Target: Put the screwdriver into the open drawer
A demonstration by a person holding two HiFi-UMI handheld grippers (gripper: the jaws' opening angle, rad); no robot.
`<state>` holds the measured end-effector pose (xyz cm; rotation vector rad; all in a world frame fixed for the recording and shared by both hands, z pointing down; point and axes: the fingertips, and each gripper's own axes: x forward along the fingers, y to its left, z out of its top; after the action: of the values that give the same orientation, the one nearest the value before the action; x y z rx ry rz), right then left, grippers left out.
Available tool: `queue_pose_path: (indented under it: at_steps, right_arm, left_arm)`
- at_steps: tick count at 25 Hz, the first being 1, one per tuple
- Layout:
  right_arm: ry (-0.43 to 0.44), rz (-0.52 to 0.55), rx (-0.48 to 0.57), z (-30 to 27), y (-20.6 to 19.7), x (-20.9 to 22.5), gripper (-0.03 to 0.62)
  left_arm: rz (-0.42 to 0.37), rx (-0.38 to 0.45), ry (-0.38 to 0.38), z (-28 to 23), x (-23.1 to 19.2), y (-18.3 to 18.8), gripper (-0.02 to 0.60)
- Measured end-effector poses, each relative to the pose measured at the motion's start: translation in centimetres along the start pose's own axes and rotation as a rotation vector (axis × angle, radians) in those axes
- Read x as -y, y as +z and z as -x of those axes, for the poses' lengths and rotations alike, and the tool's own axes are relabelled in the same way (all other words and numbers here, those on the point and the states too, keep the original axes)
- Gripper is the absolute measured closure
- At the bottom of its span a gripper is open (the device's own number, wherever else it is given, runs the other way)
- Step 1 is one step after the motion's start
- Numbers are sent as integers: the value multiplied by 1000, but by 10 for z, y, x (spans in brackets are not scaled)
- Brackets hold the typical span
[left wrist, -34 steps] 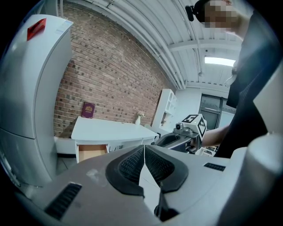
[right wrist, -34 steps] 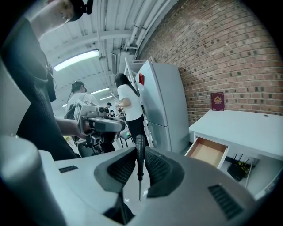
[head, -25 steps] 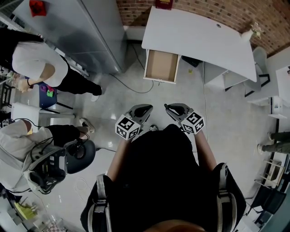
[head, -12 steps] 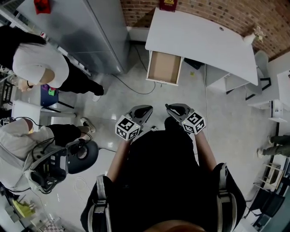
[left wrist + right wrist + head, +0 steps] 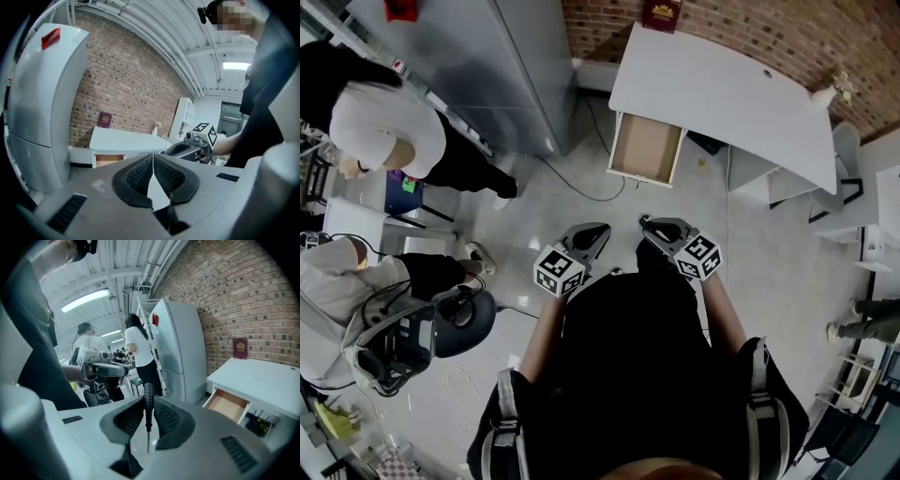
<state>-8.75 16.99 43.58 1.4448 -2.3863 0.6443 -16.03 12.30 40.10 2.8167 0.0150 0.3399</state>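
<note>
Brick wall (image 5: pixel 750 28), white desk (image 5: pixel 722 94), drawer (image 5: pixel 646 148) stood open; my right gripper (image 5: pixel 149 420) clamped the black-handled screwdriver (image 5: pixel 148 397), left gripper (image 5: pixel 153 171) clenched empty.

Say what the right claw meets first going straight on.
Likely the tall grey metal cabinet. The right claw, holding the black-handled screwdriver, aims left of the open wooden drawer. Depth is unclear.

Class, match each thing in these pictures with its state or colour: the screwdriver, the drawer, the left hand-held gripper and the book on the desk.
Things:
1. screwdriver
2. drawer
3. left hand-held gripper
4. book

States and colours:
A. shut on nothing
B. dark red
C. pulled open
D. clamped in the right hand-held gripper

Pairs: 1-D, 2-C, 3-A, 4-B.
</note>
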Motion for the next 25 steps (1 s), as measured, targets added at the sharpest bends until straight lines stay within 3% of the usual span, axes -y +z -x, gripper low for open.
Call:
queue_pose_path:
  at_steps: [10, 25]
  right_arm:
    - [73, 26, -25, -23, 15, 29, 473]
    - [107, 1, -67, -22, 26, 99, 473]
  left_arm:
    - [50, 3, 106, 3, -32, -6, 565]
    - [81, -9, 137, -51, -63, 22, 565]
